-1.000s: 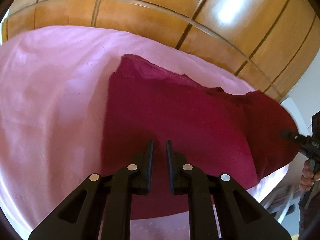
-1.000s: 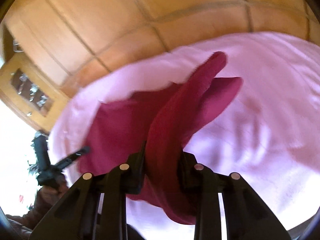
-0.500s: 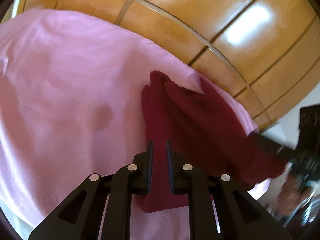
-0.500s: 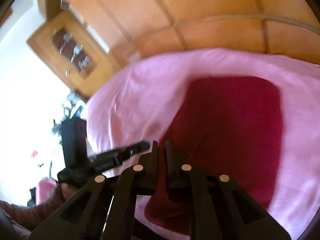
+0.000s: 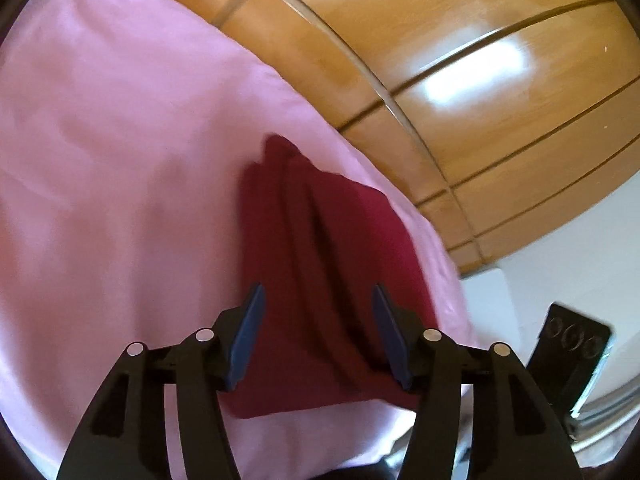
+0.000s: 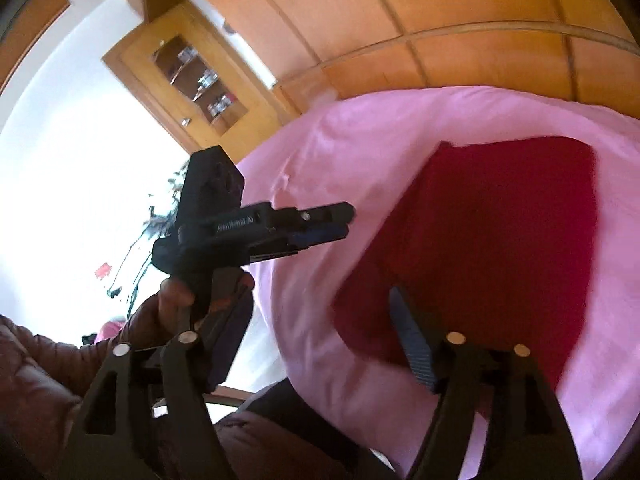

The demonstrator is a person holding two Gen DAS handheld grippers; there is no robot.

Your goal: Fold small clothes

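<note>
A dark red cloth point(image 5: 320, 248) lies folded on the pink bedsheet point(image 5: 120, 160); in the right wrist view the cloth point(image 6: 500, 240) is a flat rectangle. My left gripper point(image 5: 320, 328) hovers over its near end with its jaws opening. The cloth shows between the blue pads, but they do not press on it. My right gripper point(image 6: 320, 340) is by the cloth's near left corner, its jaws opening with nothing gripped. In the right wrist view, a hand holds the left gripper point(image 6: 336, 222) left of the cloth, over the sheet.
Glossy wooden panels point(image 5: 460, 60) rise behind the bed. A wooden cabinet with a glass door point(image 6: 196, 80) stands against a white wall at the left. A brown padded sleeve point(image 6: 48, 380) fills the lower left. The bed's edge point(image 5: 452, 280) runs close to the cloth's right side.
The right gripper held a raised fold of the cloth, laid it over, shut empty, then opened and drew back. The left gripper opened too. The cloth now lies folded narrower.
</note>
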